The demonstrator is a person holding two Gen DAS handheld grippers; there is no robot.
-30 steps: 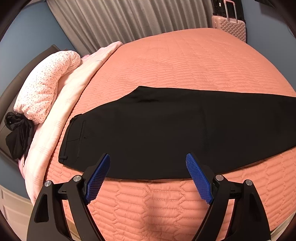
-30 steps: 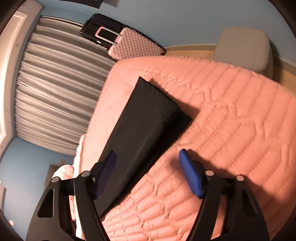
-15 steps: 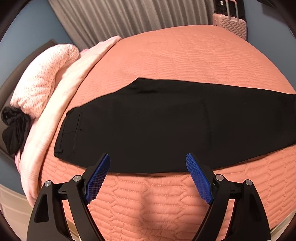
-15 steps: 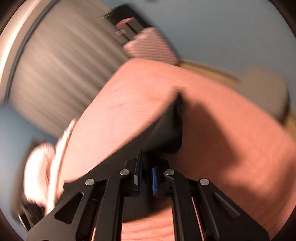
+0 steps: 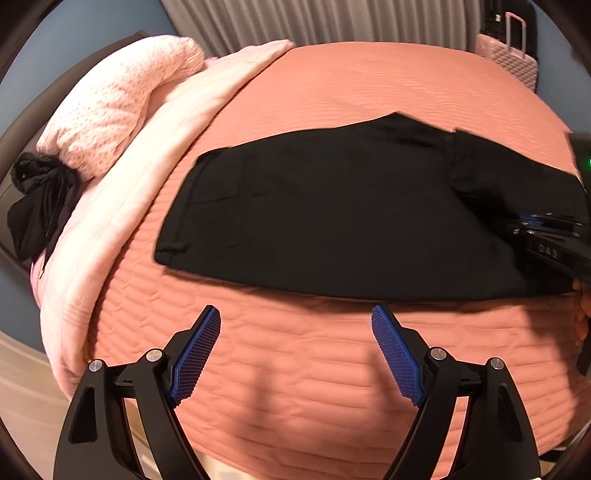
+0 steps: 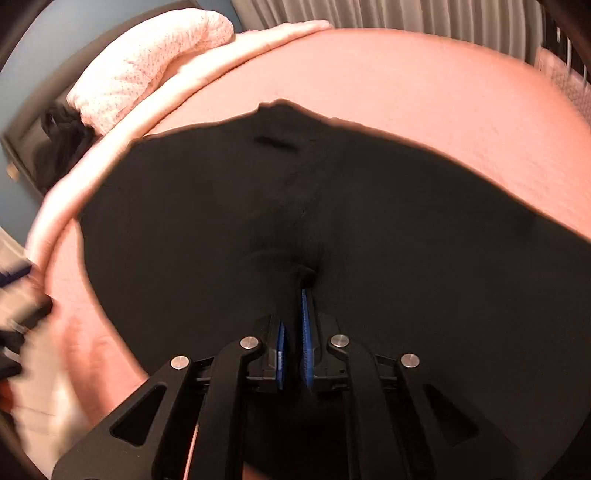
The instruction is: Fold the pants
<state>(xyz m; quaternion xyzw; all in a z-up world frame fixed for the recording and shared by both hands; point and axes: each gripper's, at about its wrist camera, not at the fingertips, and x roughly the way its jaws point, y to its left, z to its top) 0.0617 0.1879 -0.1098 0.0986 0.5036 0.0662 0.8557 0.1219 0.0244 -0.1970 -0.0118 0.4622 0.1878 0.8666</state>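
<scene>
Black pants (image 5: pixel 332 214) lie across the salmon quilted bed (image 5: pixel 369 85), waistband to the left. The leg end is folded back over the upper part on the right. My left gripper (image 5: pixel 295 332) is open and empty, above the bed just short of the pants' near edge. My right gripper (image 6: pixel 293 291) is shut on the black pants fabric (image 6: pixel 295 206) and holds the leg end over the rest of the pants. It also shows at the right edge of the left wrist view (image 5: pixel 546 229).
A pale pink blanket (image 5: pixel 147 155) and a speckled pillow (image 5: pixel 110 103) lie along the bed's left side, with a black garment (image 5: pixel 37 210) beside them. A pink suitcase (image 5: pixel 513 62) stands by the grey curtain (image 5: pixel 332 18) at the back right.
My right gripper closed on the pants' leg end and carried it leftward over the pants. My left gripper drew back and shifted left, still open.
</scene>
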